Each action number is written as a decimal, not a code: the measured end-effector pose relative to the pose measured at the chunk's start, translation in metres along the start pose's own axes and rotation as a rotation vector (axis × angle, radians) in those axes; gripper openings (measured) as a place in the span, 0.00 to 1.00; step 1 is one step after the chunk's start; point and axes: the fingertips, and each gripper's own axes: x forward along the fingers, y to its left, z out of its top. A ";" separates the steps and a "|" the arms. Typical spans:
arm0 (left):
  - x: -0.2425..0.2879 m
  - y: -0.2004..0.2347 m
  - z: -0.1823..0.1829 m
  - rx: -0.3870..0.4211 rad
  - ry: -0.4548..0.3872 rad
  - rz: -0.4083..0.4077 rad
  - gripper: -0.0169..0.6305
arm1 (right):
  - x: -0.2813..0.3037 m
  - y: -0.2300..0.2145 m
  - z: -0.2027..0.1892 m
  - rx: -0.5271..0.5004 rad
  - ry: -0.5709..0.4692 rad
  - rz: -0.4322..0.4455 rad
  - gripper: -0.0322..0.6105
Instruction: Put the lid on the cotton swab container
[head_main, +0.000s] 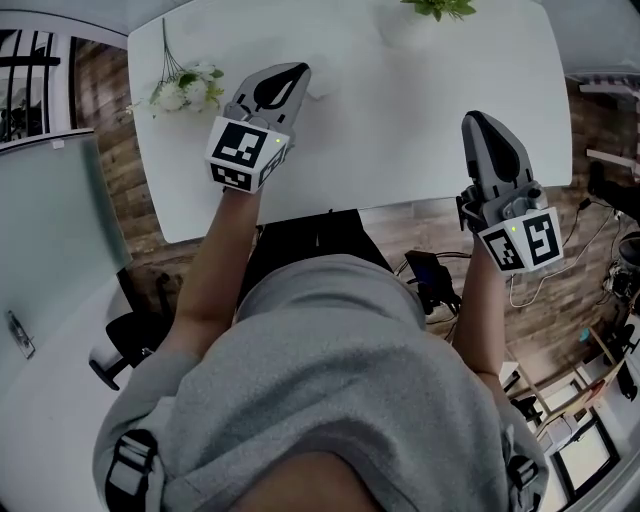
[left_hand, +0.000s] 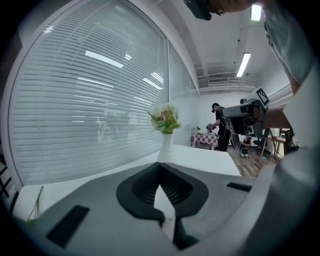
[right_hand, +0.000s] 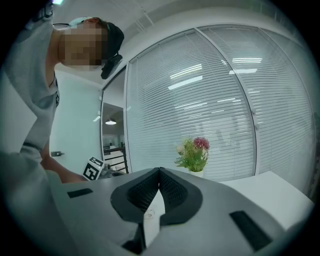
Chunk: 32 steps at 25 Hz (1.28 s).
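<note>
Neither a cotton swab container nor a lid shows in any view. My left gripper (head_main: 297, 68) is held over the white table (head_main: 400, 110) at its left half; its jaws meet at the tips with nothing between them (left_hand: 160, 165). My right gripper (head_main: 472, 118) hangs above the table's near right edge, tips also together and empty (right_hand: 159, 170). Both point roughly level across the tabletop toward the blinds.
A sprig of white flowers (head_main: 185, 88) lies at the table's left end. A green plant (head_main: 438, 8) in a white vase (left_hand: 166, 145) stands at the far edge, also seen as pink and green flowers (right_hand: 194, 155). Cables and gear (head_main: 430, 280) lie on the wood floor. A person (left_hand: 220, 131) stands far off.
</note>
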 end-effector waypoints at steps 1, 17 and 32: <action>-0.005 0.001 0.006 0.002 -0.009 0.006 0.04 | 0.000 0.001 0.003 -0.004 -0.008 0.000 0.09; -0.060 0.012 0.078 0.005 -0.129 0.088 0.04 | -0.016 0.013 0.045 -0.101 -0.106 -0.020 0.09; -0.100 -0.006 0.116 -0.009 -0.199 0.097 0.04 | -0.031 0.025 0.077 -0.149 -0.183 -0.017 0.09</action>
